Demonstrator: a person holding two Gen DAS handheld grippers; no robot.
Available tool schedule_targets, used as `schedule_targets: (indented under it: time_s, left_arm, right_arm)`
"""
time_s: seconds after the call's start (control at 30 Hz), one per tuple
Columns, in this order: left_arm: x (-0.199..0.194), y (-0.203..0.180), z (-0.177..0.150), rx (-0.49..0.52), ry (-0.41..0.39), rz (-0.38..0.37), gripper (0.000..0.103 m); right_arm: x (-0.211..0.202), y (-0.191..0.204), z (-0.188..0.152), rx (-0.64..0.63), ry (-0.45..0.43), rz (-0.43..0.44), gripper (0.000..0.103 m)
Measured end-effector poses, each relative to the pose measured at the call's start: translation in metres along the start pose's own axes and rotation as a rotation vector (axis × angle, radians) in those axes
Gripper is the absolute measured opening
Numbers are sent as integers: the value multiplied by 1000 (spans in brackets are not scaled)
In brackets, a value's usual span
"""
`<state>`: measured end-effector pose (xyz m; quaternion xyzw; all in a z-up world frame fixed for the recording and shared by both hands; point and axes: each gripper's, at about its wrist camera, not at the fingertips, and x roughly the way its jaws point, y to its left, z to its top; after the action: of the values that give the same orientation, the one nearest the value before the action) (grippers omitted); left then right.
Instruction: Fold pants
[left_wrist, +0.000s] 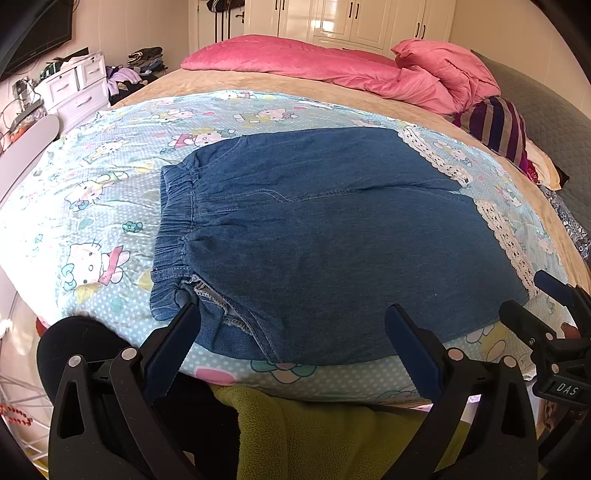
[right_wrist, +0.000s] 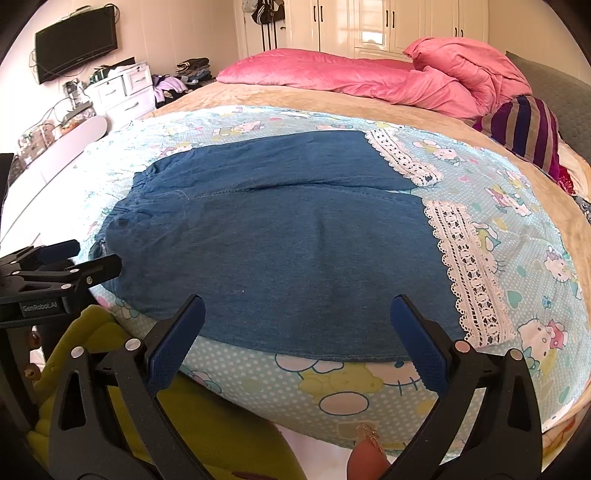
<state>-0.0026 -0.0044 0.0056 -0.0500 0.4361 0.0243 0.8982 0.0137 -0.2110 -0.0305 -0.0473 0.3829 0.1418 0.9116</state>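
Blue denim pants (left_wrist: 314, 229) (right_wrist: 280, 236) lie flat on a light-blue cartoon-print sheet (left_wrist: 92, 206) (right_wrist: 369, 391) on the bed. Their elastic waistband (left_wrist: 173, 229) is at the left and the white lace hems (right_wrist: 469, 273) at the right, the two legs side by side. My left gripper (left_wrist: 295, 314) is open, hovering at the near edge by the waistband end. My right gripper (right_wrist: 297, 306) is open too, over the near leg's edge. Nothing is between either pair of fingers. Each gripper shows at the edge of the other's view: the right one (left_wrist: 546, 299), the left one (right_wrist: 92, 258).
A pink quilt (left_wrist: 332, 66) (right_wrist: 369, 77) is heaped at the far side of the bed, with a striped cloth (left_wrist: 498, 129) at the right. A white drawer unit (right_wrist: 122, 92) and a wall screen (right_wrist: 74, 40) stand at the left. Olive-green fabric (left_wrist: 314, 435) hangs below the near bed edge.
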Motion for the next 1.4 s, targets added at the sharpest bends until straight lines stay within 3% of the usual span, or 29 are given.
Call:
schedule_targets:
  time_s: [0.97,1.4]
  left_arm:
    - [4,4,-2,-4,9,2,99]
    - [20,14,11,-40,28,22,99]
  right_arm:
    - [3,0,-2,0,9,10,95]
    - [19,8,21,-48,10,47,95]
